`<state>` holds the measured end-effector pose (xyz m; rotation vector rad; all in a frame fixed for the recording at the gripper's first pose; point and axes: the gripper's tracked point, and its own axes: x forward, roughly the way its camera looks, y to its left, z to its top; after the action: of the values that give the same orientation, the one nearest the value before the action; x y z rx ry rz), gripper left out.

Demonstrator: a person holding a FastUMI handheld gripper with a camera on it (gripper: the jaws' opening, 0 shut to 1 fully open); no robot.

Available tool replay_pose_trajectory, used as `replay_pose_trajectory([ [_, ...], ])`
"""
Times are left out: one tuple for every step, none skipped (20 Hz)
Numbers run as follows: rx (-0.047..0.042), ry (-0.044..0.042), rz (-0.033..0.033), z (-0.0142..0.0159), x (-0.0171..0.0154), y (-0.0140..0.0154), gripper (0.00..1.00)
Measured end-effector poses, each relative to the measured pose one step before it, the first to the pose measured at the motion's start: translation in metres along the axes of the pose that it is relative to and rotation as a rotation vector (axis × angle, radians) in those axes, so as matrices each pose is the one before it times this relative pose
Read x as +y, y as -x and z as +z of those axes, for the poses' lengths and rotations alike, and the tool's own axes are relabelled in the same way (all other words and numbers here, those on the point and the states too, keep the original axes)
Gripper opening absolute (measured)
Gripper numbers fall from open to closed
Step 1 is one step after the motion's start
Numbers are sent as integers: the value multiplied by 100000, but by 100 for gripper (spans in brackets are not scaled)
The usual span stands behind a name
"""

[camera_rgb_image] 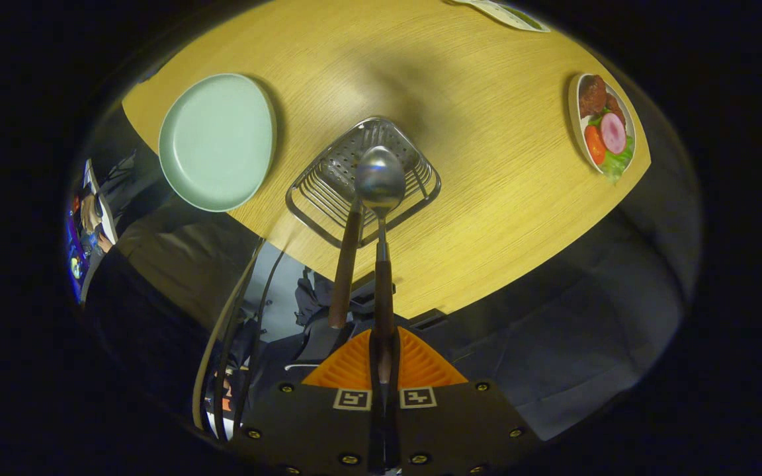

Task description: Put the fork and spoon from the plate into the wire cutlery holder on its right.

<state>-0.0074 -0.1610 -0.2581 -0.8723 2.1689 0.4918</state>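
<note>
The tongs [384, 360] are clamped on the dark wooden handle of the spoon [380, 182], both orange fingers [421, 367] pressing it from either side, so the spoon runs straight ahead of them with its bowl hanging over the wire cutlery holder [362, 180]. Just to the left of the spoon, a second brown handle, which I judge to be the fork [346, 268], already leans in the holder, its head hidden among the wires. The step in hand looks like the last one: lowering the spoon in. To do it well, keep the spoon bowl-first and centred over the open basket, bring it down beside the fork's handle without knocking it, and let go only once the bowl has reached the perforated floor, since a high release could tip the light wire frame or send the spoon skidding onto the desk [487, 218]. Beyond and to the left of the holder lies the pale green plate [217, 142], now bare. Counted: one spoon, one fork, one holder, one green plate, and one small dish of food [604, 125] well off to the right.
</note>
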Motion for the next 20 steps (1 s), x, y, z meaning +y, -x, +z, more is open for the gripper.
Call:
replay_pose_trajectory([
  [234, -510, 294, 455, 19, -59, 1],
  [845, -515, 471, 374, 102, -148, 1],
  [820, 19, 413, 259, 171, 148, 1],
  [534, 102, 661, 491, 70, 292, 6],
  [523, 319, -95, 308, -65, 158, 8],
  [-34, 135, -615, 311, -144, 179, 8],
  [480, 407, -290, 156, 20, 144, 8],
  [75, 134, -998, -20, -104, 46, 8],
  [-50, -44, -392, 8, -133, 85, 8],
  [-1015, -105, -241, 251, -188, 313, 11],
  [-1022, -172, -616, 165, -224, 193, 11],
  [-671, -331, -524, -34, -71, 197, 12],
  [-743, -148, -116, -29, 5, 171, 12],
  [-720, -516, -26, -87, -17, 111, 12],
  [-630, -556, 136, -94, 56, 147, 12],
  [-1033, -804, 363, -144, 12, 27, 12],
  [-1097, -1010, 1168, -58, 161, 355, 18],
  [-1508, -1119, 1294, -319, 74, 179, 27],
  [-1039, -968, 726, -230, -52, 243, 35],
  [-757, -1230, 845, -486, -21, 234, 37],
])
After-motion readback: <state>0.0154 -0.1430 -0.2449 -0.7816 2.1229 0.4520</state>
